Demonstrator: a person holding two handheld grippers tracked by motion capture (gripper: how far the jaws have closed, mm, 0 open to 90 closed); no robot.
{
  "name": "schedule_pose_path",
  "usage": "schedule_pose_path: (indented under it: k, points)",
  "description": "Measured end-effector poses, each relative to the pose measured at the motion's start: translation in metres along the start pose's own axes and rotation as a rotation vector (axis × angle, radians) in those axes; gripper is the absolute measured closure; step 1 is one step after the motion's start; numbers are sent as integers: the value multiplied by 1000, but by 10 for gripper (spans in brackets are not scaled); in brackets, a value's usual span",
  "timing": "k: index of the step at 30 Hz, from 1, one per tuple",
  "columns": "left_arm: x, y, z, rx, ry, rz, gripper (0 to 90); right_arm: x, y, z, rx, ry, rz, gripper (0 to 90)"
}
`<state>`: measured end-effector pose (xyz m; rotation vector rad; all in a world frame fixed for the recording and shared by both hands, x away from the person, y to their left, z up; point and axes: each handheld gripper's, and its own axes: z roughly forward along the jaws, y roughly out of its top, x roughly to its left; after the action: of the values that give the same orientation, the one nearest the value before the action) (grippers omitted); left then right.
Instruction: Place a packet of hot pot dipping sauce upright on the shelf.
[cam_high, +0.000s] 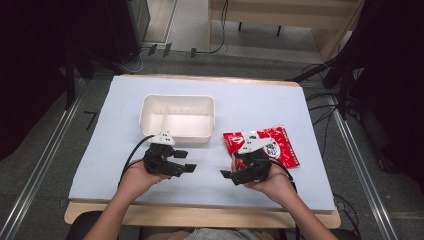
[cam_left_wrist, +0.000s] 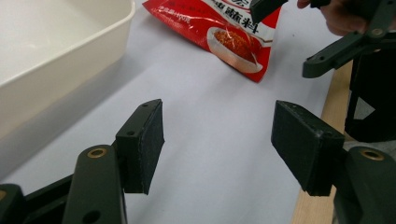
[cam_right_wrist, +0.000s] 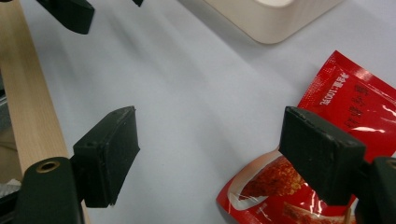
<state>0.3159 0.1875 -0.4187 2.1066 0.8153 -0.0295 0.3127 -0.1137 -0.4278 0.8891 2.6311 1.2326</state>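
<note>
Nearest the person, the left gripper (cam_high: 189, 161) and right gripper (cam_high: 227, 175) hover with jaws wide apart and empty over the white mat (cam_high: 250, 107), facing each other, the red sachet (cam_high: 272, 145) lying flat just beyond the right one, the cream tub (cam_high: 177, 117) left of that sachet.

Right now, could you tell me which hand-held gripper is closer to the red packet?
The right hand-held gripper: it hovers at the red packet's near edge, while the left hand-held gripper sits by the white tray.
</note>
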Motion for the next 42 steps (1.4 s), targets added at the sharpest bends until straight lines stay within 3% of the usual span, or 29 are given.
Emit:
schedule_pose_path:
  k: [5, 8, 11, 15, 20, 24, 25, 26, 28, 33, 36, 42]
  points:
    - [-3, 0, 0, -10, -13, 9, 357, -4, 1, 0, -10, -7, 21, 196]
    - [-2, 1, 0, -1, -15, 9, 356, -5, 0, -1, -22, -14, 24, 252]
    - [0, 2, 3, -3, -33, -38, 317, -6, -1, -1, -22, -22, 14, 281]
    - [-2, 5, 3, -17, -25, -33, 294, -9, -3, -3, -29, -26, 29, 309]
    - [-4, 8, 0, -22, 9, 6, 427, -10, -5, -6, -31, -35, 45, 325]
    - [-3, 10, -1, -4, 18, -23, 502, -12, -6, -8, -35, -40, 51, 346]
    - [-2, 10, 0, 0, 21, -22, 567, -13, -6, -9, -37, -36, 51, 370]
    - [-2, 10, 0, -1, 41, -20, 567, -13, -6, -9, -37, -36, 51, 370]
    - [-1, 10, -1, -18, 38, 2, 631, -13, -7, -11, -39, -34, 54, 372]
    - [-1, 12, -3, -52, 48, 6, 616, -12, -7, -11, -27, -31, 62, 378]
    - [-2, 14, -2, -14, 31, -28, 537, -12, -6, -13, -29, -28, 53, 403]
    - [1, 18, 1, 75, -28, -45, 481, -17, -5, -23, -34, -48, 62, 400]
